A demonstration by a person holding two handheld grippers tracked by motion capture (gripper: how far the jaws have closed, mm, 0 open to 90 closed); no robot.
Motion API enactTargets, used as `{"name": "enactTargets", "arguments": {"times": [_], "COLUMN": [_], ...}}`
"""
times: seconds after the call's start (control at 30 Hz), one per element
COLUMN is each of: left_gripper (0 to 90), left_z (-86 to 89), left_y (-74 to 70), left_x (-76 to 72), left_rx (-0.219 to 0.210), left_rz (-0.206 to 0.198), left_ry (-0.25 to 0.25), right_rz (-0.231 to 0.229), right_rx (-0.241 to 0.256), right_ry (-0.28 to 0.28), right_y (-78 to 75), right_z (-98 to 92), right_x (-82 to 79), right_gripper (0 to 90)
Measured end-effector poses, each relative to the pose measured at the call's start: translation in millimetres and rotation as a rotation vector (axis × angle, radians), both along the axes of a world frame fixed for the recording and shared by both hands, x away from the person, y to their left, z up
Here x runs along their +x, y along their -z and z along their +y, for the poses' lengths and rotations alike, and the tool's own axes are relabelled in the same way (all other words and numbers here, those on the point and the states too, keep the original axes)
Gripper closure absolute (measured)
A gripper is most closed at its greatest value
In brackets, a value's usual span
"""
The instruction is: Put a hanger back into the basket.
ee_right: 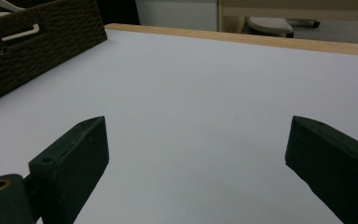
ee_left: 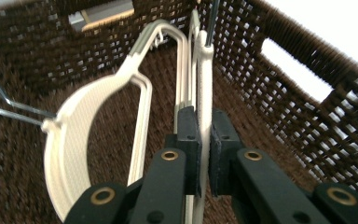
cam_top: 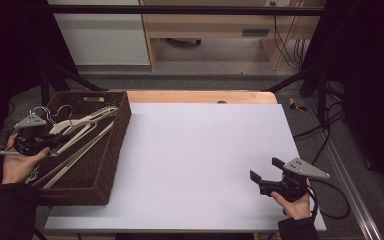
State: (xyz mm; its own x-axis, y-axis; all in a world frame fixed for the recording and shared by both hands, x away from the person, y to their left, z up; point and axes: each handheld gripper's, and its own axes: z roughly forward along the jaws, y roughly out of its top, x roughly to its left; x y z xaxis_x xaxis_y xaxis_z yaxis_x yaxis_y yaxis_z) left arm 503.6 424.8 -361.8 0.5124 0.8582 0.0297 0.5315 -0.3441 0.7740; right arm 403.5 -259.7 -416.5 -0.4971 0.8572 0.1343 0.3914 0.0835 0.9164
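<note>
A dark brown woven basket (cam_top: 114, 150) stands at the table's left edge and holds several cream clothes hangers (cam_top: 82, 131) with wire hooks. My left gripper (cam_top: 55, 141) reaches into the basket from its left side. In the left gripper view its jaws are shut on the flat bar of one cream hanger (ee_left: 204, 79), with a second curved hanger (ee_left: 70, 144) lying beside it. My right gripper (cam_top: 264, 172) hovers low over the white table top (cam_top: 200, 150) near the front right corner. Its fingers (ee_right: 72, 158) stand wide apart with nothing between them.
The basket's wall (ee_right: 32, 51) with a handle slot shows far left in the right gripper view. A wooden strip (cam_top: 200, 96) runs along the table's back edge. Cables (cam_top: 330, 130) trail on the floor to the right, and dark frame posts stand behind the table.
</note>
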Motion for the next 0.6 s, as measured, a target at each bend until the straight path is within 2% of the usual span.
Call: {"name": "enactTargets", "arguments": {"times": [0.2, 0.3, 0.4, 0.53, 0.6], "left_gripper": [82.9, 81.1, 72.7, 67.8, 65.7], "left_z": [6.8, 9.1, 12.9, 20.5, 23.9], "left_y": [8.4, 8.2, 6.6, 5.7, 6.0], "left_x": [-0.2, 0.6, -0.5, -4.9, -7.3], "left_rx": [-0.01, -0.013, 0.003, -0.012, -0.002], "left_rz": [0.023, 0.036, 0.044, 0.056, 0.061], "left_ry": [-0.057, -0.113, -0.174, -0.217, -0.234], "right_rz": [0.006, 0.004, 0.003, 0.0, 0.0], "right_rx": [-0.002, -0.003, -0.003, -0.013, -0.014], "right_ry": [0.003, -0.001, 0.0, -0.003, -0.001], "right_y": [0.4, 0.7, 0.7, 1.2, 1.4], "right_z": [1.2, 1.2, 1.0, 1.3, 1.8], "right_x": [0.1, 0.2, 0.2, 0.5, 0.8], "right_gripper": [6.5, 6.5, 6.5, 6.5, 6.5]}}
